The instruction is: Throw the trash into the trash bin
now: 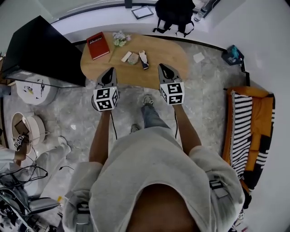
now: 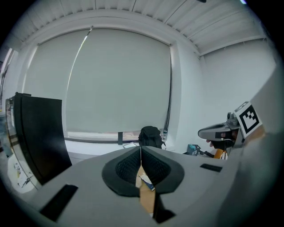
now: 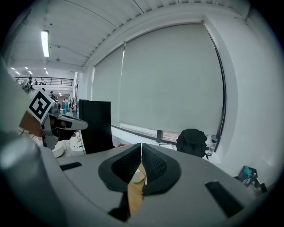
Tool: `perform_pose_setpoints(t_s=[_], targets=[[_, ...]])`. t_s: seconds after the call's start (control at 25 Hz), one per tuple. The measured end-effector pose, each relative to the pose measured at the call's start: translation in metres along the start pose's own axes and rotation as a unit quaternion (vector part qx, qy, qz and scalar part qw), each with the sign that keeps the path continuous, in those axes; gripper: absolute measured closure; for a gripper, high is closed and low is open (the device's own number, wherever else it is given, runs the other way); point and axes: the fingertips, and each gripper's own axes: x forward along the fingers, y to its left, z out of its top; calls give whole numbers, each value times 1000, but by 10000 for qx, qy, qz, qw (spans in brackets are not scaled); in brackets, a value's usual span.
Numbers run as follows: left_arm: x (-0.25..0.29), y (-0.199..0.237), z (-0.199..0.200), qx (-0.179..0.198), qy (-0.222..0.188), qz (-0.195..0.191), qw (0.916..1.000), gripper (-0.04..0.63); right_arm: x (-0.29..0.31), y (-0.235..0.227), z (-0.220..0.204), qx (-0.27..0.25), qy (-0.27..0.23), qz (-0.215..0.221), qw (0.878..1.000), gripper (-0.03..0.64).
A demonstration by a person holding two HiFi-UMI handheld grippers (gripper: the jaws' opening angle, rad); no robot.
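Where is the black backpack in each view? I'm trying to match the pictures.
Head view: backpack at the top edge, beyond the wooden table.
Left gripper view: backpack at centre, under the window blind.
Right gripper view: backpack right of centre, low.
Shared landmark: the tall black panel, left of it in every view.

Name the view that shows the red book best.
Head view: the red book lies fully visible on the wooden table. Both gripper views show only a table sliver between their jaws, no book.

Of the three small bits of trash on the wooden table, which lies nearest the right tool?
The dark blue and white wrapper, rightmost of the three; the crumpled piece and pale strip lie further left.
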Motion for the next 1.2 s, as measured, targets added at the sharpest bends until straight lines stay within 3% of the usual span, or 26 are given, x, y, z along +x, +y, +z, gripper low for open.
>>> perform_pose_setpoints(t_s=[0.6, 1.2], targets=[[85, 13, 17, -136, 286, 698, 9971, 575, 106, -63, 15, -51, 89, 762, 9970, 586], [127, 39, -40, -335, 731, 571, 9951, 575, 156, -57, -48, 129, 755, 764, 9941, 586]])
